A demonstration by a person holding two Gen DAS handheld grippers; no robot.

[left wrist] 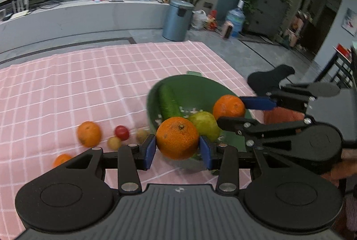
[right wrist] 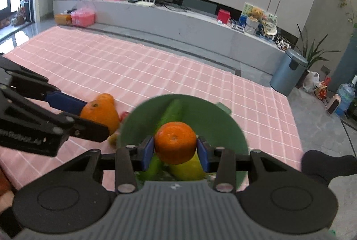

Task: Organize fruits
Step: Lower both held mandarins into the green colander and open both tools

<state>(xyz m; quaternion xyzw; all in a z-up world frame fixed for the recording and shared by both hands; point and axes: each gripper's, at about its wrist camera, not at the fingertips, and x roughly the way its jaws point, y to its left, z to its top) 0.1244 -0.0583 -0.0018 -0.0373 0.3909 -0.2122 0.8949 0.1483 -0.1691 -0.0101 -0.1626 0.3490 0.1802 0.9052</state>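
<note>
Green bowl [right wrist: 214, 119] held a cucumber [left wrist: 168, 101] and a pear [left wrist: 206, 125]. Left hand-held gripper [left wrist: 177, 149] clamped an orange [left wrist: 177, 138]. Right hand-held gripper [right wrist: 175, 149] clamped a smaller orange [right wrist: 175, 142] above the bowl.

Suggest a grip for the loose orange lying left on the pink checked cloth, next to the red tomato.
Take the round loose orange across its widest middle, coming down from above and tilted, as both oranges now held are gripped. It is near spherical, so any axis works, but the small red tomato sits close on its right; setting the pads front and back probably keeps clear of it.
</note>
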